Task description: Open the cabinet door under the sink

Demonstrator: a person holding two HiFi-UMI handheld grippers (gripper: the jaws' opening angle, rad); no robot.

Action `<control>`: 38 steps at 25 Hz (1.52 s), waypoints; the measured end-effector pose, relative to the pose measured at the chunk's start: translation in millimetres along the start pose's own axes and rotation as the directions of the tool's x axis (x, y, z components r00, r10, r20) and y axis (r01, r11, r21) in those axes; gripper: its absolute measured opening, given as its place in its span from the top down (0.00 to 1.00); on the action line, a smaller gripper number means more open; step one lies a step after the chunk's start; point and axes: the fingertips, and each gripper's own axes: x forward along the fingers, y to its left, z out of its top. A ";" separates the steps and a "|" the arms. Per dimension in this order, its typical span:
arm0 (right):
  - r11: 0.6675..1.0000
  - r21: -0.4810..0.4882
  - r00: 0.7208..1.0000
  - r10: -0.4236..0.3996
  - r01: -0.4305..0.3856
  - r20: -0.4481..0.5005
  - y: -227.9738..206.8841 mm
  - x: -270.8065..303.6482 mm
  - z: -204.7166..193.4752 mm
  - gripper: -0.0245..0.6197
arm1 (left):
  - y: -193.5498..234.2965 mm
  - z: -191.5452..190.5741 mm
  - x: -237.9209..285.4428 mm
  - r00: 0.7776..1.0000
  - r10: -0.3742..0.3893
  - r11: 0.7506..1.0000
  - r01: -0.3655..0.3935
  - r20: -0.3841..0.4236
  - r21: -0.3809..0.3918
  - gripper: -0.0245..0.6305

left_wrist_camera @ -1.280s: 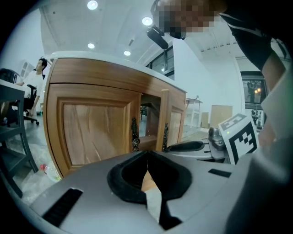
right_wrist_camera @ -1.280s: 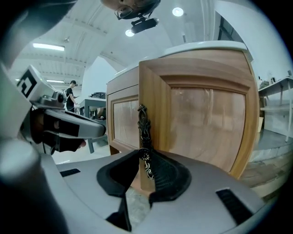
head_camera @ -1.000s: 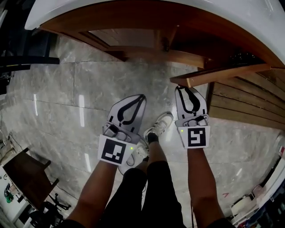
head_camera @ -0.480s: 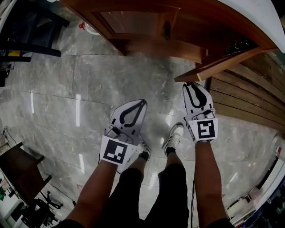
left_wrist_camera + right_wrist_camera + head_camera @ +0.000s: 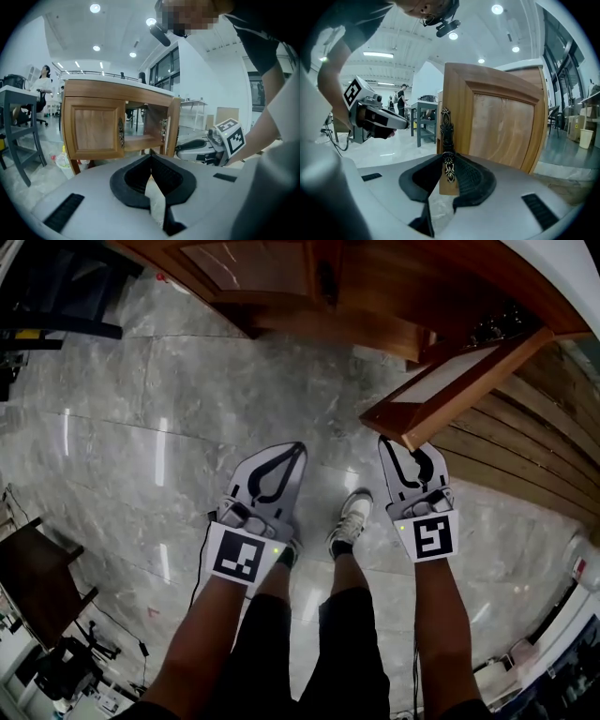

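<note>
Head view: the right-hand door of the brown wooden sink cabinet [image 5: 375, 315] stands swung out from the carcass. This brown wooden cabinet door w/ pale inset panel [image 5: 448, 381] has its free corner directly over the tips of the right gripper [image 5: 405, 450]. The left gripper [image 5: 292, 454] hangs well apart to the left, over the grey marble-look floor [image 5: 141, 427], w/ nothing near it. Step in hand, as I read it: the pull-open stroke, door partway round its hinges, task mostly done.

Left gripper view: jaws pressed together w/ nothing betw. them, so the left gripper [image 5: 151, 157] is idle. The cabinet [image 5: 117, 89] is ahead, not close. Its other door, the wooden left-hand panel door [image 5: 92, 124], is closed. The opened door [image 5: 172, 126] shows edge-on, w/ the compartment open betw. the two. The right gripper [image 5: 185, 149] is just beside that edge.

Right gripper view: jaws clenched on the dark ornate metal handle [image 5: 447, 136] at the door's [image 5: 501, 126] free edge. The handle's rosette end sits betw. the pads and the door's lower corner is right behind it. The door is upright and fills the view to the right.

Next move, judged: draw the handle along the hinge arc, not straight back, w/ the grip square so the handle doesn't slide out. Let go only once the door is wide.
</note>
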 end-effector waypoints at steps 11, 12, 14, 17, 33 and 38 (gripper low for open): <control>0.998 -0.016 0.996 0.065 -0.066 -0.054 -11.0 -53.1 -20.9 0.81 | -39.5 -4.5 20.8 1.000 0.004 1.000 -0.005 -0.008 -0.011 0.93; 0.997 -0.024 0.996 0.069 -0.070 -0.060 -12.5 -57.1 -22.7 0.81 | -42.0 -5.4 21.4 1.000 0.004 1.000 -0.005 -0.012 -0.013 0.93; 0.997 -0.035 0.995 0.071 -0.073 -0.070 -15.8 -64.7 -25.6 0.81 | -47.6 -5.8 23.5 1.000 0.001 1.000 -0.002 -0.018 -0.012 0.93; 0.991 -0.083 0.989 0.092 -0.102 -0.119 -19.1 -76.8 -36.6 0.81 | -55.4 -5.4 27.5 1.000 -0.009 1.000 0.009 -0.026 0.007 0.93; 0.996 -0.053 0.989 -0.081 0.075 -0.123 -62.1 -132.4 -48.5 0.81 | -80.4 18.4 53.6 0.999 -0.050 0.998 0.051 -0.020 0.027 0.93; 0.985 -0.097 0.977 -0.155 0.142 -0.147 -74.0 -145.1 -48.7 0.82 | -82.9 35.0 48.0 0.999 -0.051 0.998 0.051 -0.002 0.030 0.93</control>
